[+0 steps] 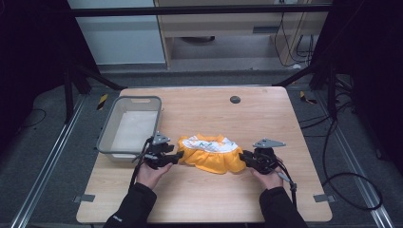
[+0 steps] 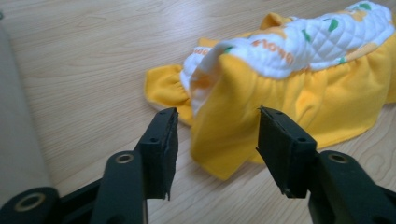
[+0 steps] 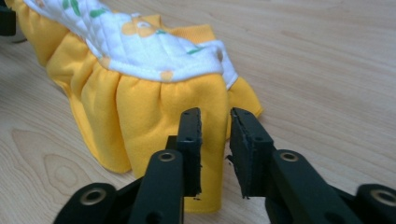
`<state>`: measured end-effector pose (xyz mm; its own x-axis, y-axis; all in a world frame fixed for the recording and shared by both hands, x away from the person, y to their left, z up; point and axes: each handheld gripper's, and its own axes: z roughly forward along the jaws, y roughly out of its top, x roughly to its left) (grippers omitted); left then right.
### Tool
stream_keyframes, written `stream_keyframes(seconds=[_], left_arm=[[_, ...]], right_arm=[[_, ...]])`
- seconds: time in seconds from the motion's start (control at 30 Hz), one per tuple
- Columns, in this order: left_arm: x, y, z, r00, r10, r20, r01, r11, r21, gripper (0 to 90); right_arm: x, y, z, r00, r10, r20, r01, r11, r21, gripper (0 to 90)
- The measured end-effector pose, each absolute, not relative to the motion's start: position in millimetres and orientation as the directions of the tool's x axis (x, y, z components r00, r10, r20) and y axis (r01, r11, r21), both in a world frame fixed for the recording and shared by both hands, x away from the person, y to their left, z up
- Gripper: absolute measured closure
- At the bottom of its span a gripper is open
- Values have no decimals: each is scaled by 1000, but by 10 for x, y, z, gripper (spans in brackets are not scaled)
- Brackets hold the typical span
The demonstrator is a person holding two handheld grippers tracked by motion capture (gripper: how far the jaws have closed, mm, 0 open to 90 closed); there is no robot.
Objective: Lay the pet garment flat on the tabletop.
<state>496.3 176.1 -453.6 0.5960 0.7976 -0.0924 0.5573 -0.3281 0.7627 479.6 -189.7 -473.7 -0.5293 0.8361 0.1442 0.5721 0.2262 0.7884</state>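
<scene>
A small yellow garment (image 1: 209,153) with a white quilted printed band lies bunched on the wooden table (image 1: 199,194), between my two grippers. My left gripper (image 1: 178,157) is at its left end. In the left gripper view the left gripper (image 2: 217,112) has its jaws wide apart, with a fold of the yellow cloth (image 2: 327,93) standing between them, untouched by the pads. My right gripper (image 1: 243,157) is at the garment's right end. In the right gripper view the right gripper (image 3: 215,112) shows a narrow gap, and the yellow cloth (image 3: 140,107) hangs just beyond the fingertips.
A grey plastic basket (image 1: 107,137) stands on the table's left side, close behind my left hand; its wall (image 2: 14,116) fills the left edge of the left gripper view. A black round cap (image 1: 235,99) sits in the tabletop at the back. Bare wood lies in front of the garment.
</scene>
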Motion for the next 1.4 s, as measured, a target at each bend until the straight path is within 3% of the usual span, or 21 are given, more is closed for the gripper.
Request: stream_keyframes(seconds=[0.27, 0.5, 0.63, 0.7, 0.73, 0.8, 0.83, 0.87, 0.93, 1.17, 1.4], left_arm=[[4888, 1935, -4669, 614, 787, -58, 550, -375, 746, 434], [4926, 1828, -4788, 644, 764, -48, 532, -402, 746, 451], [4942, 1796, -4821, 643, 764, -55, 537, -398, 744, 542], [4941, 1781, -4828, 644, 762, -66, 541, -394, 743, 637], [4929, 1774, -4817, 644, 763, -63, 542, -396, 741, 637], [4910, 1772, -4800, 652, 755, -71, 534, -390, 750, 831], [4905, 1773, -4792, 654, 752, -79, 536, -386, 751, 853], [4899, 1774, -4784, 655, 750, -87, 539, -384, 750, 864], [4877, 1792, -4753, 657, 748, -94, 541, -381, 750, 868], [4745, 1869, -4606, 661, 740, -125, 540, -354, 763, 872], [4353, 2021, -4372, 696, 699, -163, 521, -336, 785, 873]], right_arm=[[4623, -2004, -4684, -564, 818, 114, 526, 250, 813, 601], [4595, -2012, -4827, -575, 809, 124, 557, 276, 783, 584], [4653, -1965, -4879, -576, 802, 155, 575, 263, 774, 594], [4664, -1952, -4888, -576, 802, 156, 579, 266, 771, 605], [4677, -1945, -4900, -582, 799, 152, 576, 273, 770, 622], [4698, -1919, -4925, -577, 802, 157, 587, 273, 762, 658], [4707, -1913, -4931, -577, 802, 153, 589, 279, 759, 695], [4711, -1903, -4927, -576, 802, 158, 603, 286, 745, 782], [4702, -1906, -4909, -583, 796, 164, 607, 292, 739, 859], [4583, -1990, -4725, -605, 772, 196, 586, 265, 766, 874], [4335, -2089, -4493, -654, 719, 235, 543, 230, 808, 873]])
